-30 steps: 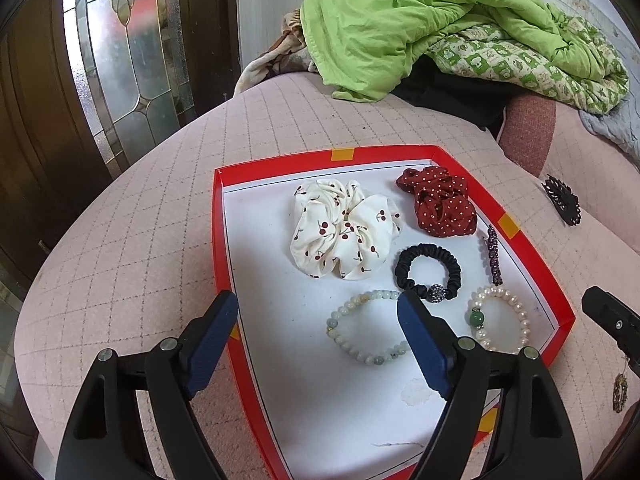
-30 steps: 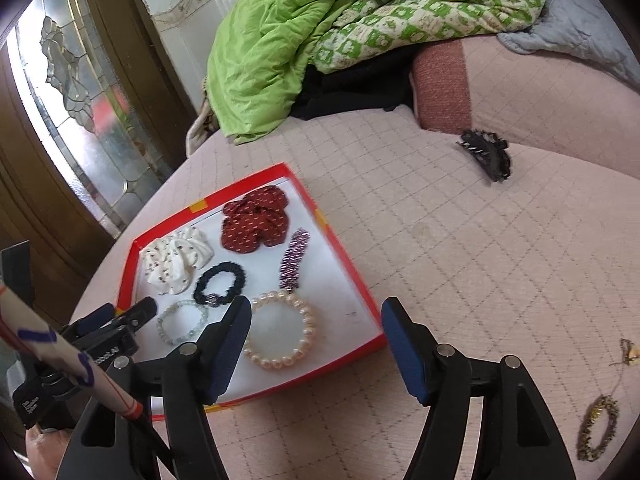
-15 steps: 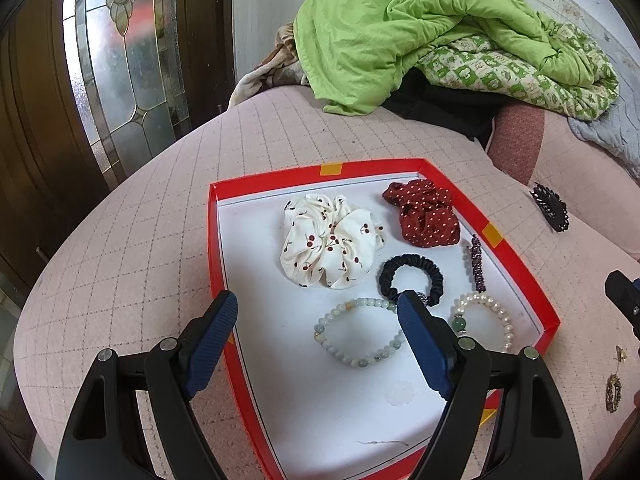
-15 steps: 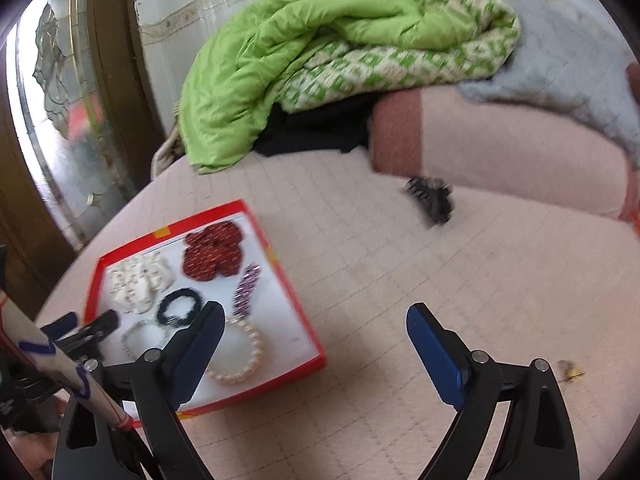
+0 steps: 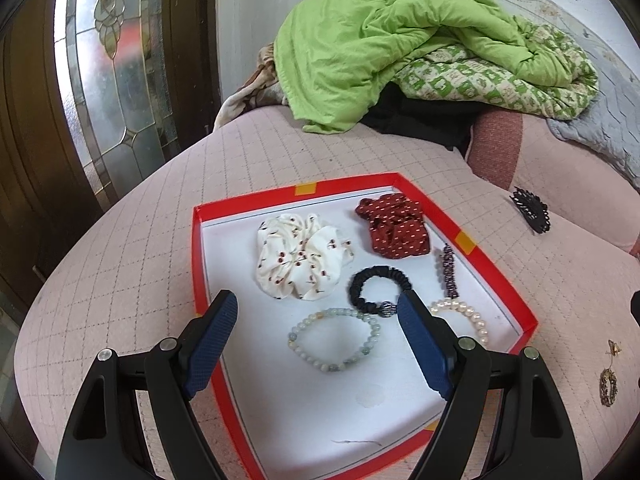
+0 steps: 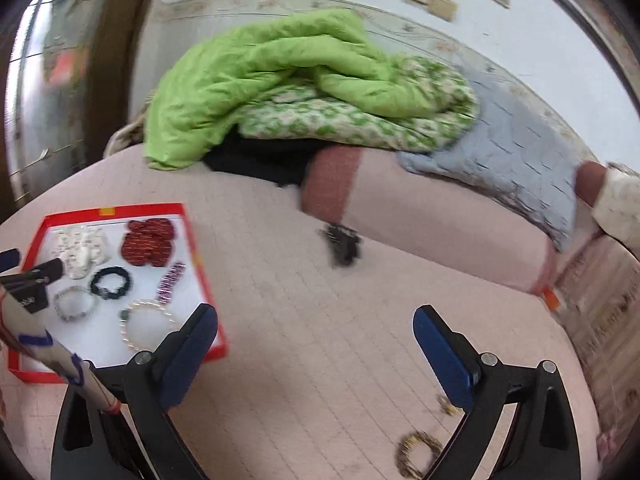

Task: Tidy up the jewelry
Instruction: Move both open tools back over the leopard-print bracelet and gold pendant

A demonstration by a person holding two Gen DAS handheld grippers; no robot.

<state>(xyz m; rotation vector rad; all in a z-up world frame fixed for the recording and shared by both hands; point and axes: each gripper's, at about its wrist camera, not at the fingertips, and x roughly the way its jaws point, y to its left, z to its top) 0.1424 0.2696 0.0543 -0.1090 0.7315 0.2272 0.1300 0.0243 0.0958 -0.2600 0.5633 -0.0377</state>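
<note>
Since a second ago the right gripper (image 6: 314,330) has swung away from the red tray (image 6: 202,264) toward open bedspread, and the gold bracelet (image 6: 416,450) now lies just below its spread, empty jaws. The left gripper (image 5: 316,320) has drawn back a little from the tray (image 5: 198,264); its jaws are also wide apart and hold nothing.

In the tray lie a white scrunchie (image 5: 302,258), a dark red dotted scrunchie (image 5: 394,226), a black hair tie (image 5: 378,290), a pale green bead bracelet (image 5: 334,338), a pearl bracelet (image 5: 466,314) and a purple beaded clip (image 5: 449,270), each apart from the rest or just touching its neighbour. The gold bracelet (image 5: 608,388) rests on the bedspread (image 5: 120,272) well to the right of the tray, with a small gold earring (image 5: 614,347) just beyond it. A black claw clip (image 5: 530,210) sits further back near a pink bolster (image 6: 432,216). Behind all this, a green quilt (image 5: 384,56) is heaped against the wall.
</note>
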